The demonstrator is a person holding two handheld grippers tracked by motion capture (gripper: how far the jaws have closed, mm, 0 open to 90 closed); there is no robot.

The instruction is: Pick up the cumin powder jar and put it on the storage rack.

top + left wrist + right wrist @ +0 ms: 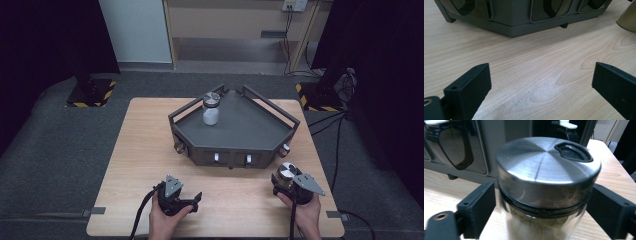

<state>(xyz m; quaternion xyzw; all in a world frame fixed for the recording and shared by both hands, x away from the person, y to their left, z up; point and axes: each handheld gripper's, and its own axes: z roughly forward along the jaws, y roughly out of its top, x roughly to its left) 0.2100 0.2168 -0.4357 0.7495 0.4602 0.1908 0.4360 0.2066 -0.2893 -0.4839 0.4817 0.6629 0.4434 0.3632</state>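
**Spice jar between your right fingers, left fingers spread**

High view: a white-filled jar (210, 109) stands at the back of the grey tray (250, 132) on the worktop (145, 150). Your left gripper (192, 200) hovers over open wood near the front edge.

Left gripper view: your fingers (471, 87) are released, spread wide over bare wood.

Right gripper view: your right gripper (541, 212) brackets a steel-lidded jar (546, 180) of greenish powder just beside the tray; whether the fingers are clenched on it, you cannot tell.
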